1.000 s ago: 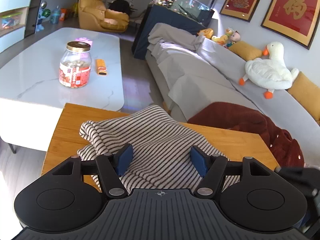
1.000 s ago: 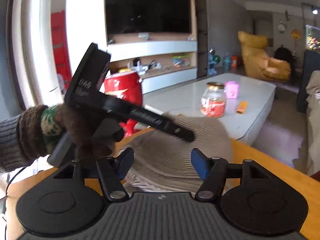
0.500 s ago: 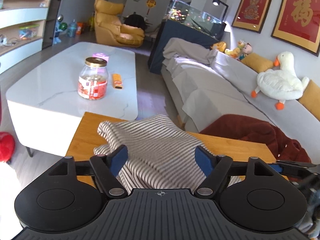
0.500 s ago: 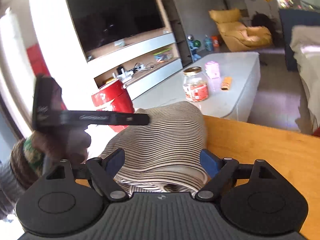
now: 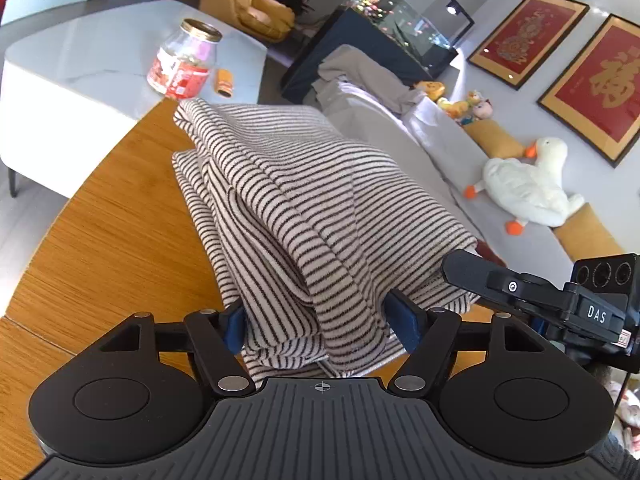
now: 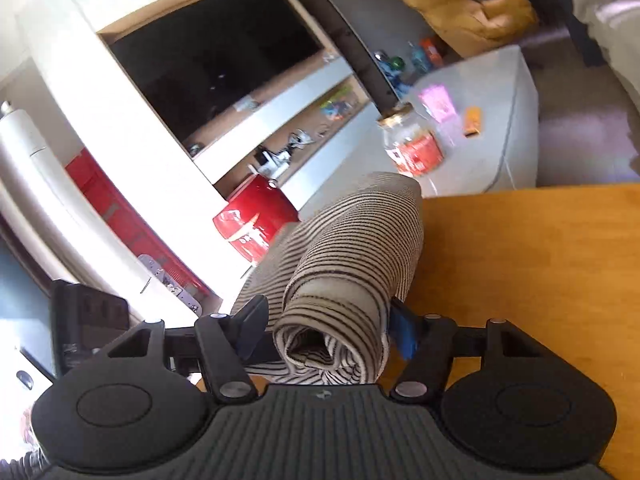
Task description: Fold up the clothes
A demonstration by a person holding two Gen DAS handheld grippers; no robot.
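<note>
Left wrist view showed us the striped garment [image 5: 304, 208] lying folded in thick layers on the wooden worktop [image 5: 120, 232], with its near end between the two blue pads of the left hand-held gripper [image 5: 320, 324]. Both pads touched the cloth on its two sides, so this hand-held gripper was clenched on the striped garment – its jaws had just been closing on the bundle. At the right edge of this view we saw the right hand-held gripper [image 5: 464, 268], with one black finger resting against the same cloth.

Behind the worktop stood a white marble table [image 5: 80, 60] with a glass jar [image 5: 182, 66] and a small orange packet [image 5: 224, 82] on it. Farther right was a grey sofa [image 5: 440, 152] with a white plush duck [image 5: 528, 188] lying on it.

From the right wrist view, the striped garment [image 6: 352, 264] appeared as a rolled bundle – its open end faced the camera and sat between the fingers of the right hand-held gripper [image 6: 328, 332]. The right blue pad pressed against the roll, and the left finger was just beside it; whether that one touched the cloth we could not tell. Its jaws had also just been closing around the bundle. The picture was blurred there. The bundle lay at the left edge of the wooden worktop [image 6: 540, 264], and a red pot [image 6: 256, 216] stood on the floor beyond it.
</note>
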